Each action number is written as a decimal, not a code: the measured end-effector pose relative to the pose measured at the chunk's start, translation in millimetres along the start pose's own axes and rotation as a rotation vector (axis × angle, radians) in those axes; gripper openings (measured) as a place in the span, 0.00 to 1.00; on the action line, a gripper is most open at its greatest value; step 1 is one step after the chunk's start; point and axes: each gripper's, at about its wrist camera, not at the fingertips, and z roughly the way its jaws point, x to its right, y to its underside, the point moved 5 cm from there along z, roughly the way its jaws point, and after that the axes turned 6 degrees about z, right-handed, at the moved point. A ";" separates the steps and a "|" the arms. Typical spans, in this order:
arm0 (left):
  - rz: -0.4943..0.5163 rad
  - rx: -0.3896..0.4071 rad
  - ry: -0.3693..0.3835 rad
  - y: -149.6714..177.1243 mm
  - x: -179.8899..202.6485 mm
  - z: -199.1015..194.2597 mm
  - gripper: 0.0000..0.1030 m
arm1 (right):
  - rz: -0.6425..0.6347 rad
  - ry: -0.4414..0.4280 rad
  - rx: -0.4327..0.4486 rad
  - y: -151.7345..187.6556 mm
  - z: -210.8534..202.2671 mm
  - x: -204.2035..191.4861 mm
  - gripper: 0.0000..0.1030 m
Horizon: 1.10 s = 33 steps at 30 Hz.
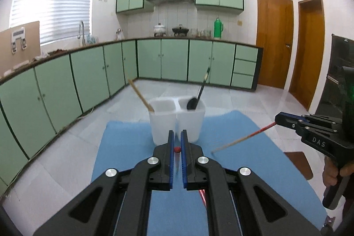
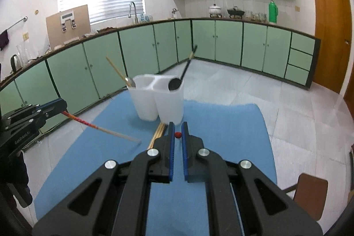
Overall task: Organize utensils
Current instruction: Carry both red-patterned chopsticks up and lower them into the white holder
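A white two-compartment holder (image 1: 177,123) (image 2: 159,101) stands on the blue mat. A wooden-handled spoon (image 1: 141,95) (image 2: 120,74) leans in its left compartment and a black ladle (image 1: 197,96) (image 2: 180,76) in its right one. My left gripper (image 1: 177,135) (image 2: 63,106) is shut on a chopstick with a red end (image 2: 99,128). My right gripper (image 2: 177,125) (image 1: 277,119) is shut on another red-ended chopstick (image 1: 241,139). Both chopsticks hang in the air above the mat. Several wooden chopsticks (image 2: 158,133) lie on the mat in front of the holder.
The blue mat (image 1: 243,169) (image 2: 221,132) covers a glass table. Green kitchen cabinets (image 1: 88,72) and a counter run behind. A brown chair (image 2: 309,191) stands at the right. Wooden doors (image 1: 274,39) are at the far right.
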 end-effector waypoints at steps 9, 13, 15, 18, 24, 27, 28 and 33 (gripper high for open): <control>-0.007 0.051 0.024 -33.6 -9.7 10.1 0.05 | -0.042 -0.041 -0.003 -46.6 6.8 -10.5 0.05; -0.026 0.066 0.041 -44.1 -13.6 13.5 0.05 | -0.054 -0.063 0.007 -60.8 6.9 -15.6 0.05; -0.028 0.077 0.049 -50.4 -14.5 13.2 0.05 | -0.064 -0.074 0.016 -71.2 6.0 -18.8 0.05; -0.015 0.104 0.050 -59.1 -15.5 11.3 0.05 | -0.079 -0.091 0.034 -83.5 2.9 -22.4 0.05; 0.004 0.173 0.049 -93.1 -16.3 11.6 0.05 | -0.108 -0.115 0.082 -119.5 -1.0 -32.2 0.05; 0.006 0.211 0.046 -113.4 -18.9 14.5 0.05 | -0.109 -0.123 0.112 -142.0 -0.4 -32.9 0.05; 0.009 0.227 0.042 -120.2 -20.1 15.2 0.05 | -0.107 -0.128 0.120 -148.5 1.1 -32.9 0.05; 0.013 0.318 0.011 -159.2 -26.5 20.4 0.05 | -0.101 -0.137 0.195 -188.8 6.8 -35.4 0.05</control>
